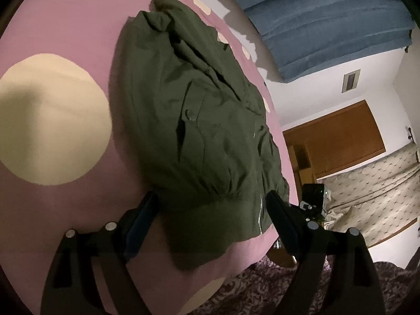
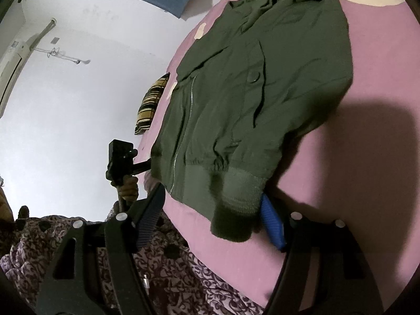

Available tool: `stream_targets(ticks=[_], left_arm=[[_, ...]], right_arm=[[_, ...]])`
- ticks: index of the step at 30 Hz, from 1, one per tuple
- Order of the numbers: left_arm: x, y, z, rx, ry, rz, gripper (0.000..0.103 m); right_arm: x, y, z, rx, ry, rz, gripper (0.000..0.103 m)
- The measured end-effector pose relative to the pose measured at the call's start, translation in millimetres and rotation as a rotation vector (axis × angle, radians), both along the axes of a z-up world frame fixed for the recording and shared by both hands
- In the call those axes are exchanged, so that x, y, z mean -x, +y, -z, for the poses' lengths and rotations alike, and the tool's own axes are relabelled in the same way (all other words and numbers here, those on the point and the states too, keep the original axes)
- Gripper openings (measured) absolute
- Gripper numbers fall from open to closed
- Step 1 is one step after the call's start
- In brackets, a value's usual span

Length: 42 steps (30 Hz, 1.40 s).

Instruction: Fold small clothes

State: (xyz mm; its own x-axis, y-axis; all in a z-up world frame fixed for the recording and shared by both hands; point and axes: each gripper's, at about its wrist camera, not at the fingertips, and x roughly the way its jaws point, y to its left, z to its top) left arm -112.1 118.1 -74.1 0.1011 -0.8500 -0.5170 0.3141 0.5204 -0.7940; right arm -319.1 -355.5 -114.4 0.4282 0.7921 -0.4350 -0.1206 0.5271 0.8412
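A small olive-green zip jacket lies spread on a pink bedsheet with cream dots, its ribbed hem toward me. My left gripper is open, one finger at each side of the hem's left half, near the zip. In the right wrist view the jacket fills the middle. My right gripper is open around the hem's right corner, whose cuff hides part of the blue pad. A hand holds the left gripper's body at the bed's edge.
The person's purple patterned clothing runs along the bed's near edge. A striped cushion sits at the bed's far side. A blue curtain, a wooden door and a quilted mattress stand beyond the bed.
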Motion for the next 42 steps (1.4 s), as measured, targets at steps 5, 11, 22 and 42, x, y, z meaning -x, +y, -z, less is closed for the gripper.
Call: stream_targets(ticks=[5,11,22,42], left_arm=[[7.8,-13.2,-3.1,-0.038,-0.046,0.039,0.083],[12.0,-11.6,-1.1,-0.039,-0.045,0.016,0.071],[-0.1,-21.0,-21.9,0.037,0.008,0.007,0.015],[-177.1,-79.6,-29.0,0.383,0.138,-0.116,0.015]], right_arm=[[1.4,8.6,0.2,0.004,-0.010,0.002,0.068],[-3.8,12.6,17.3,-0.002,0.050,0.021,0.023],[-1.9,5.4,-5.8,-0.150,-0.055,0.068,0.014],[-183.9,-59.5,-13.5,-0.441,-0.083,0.294,0.013]])
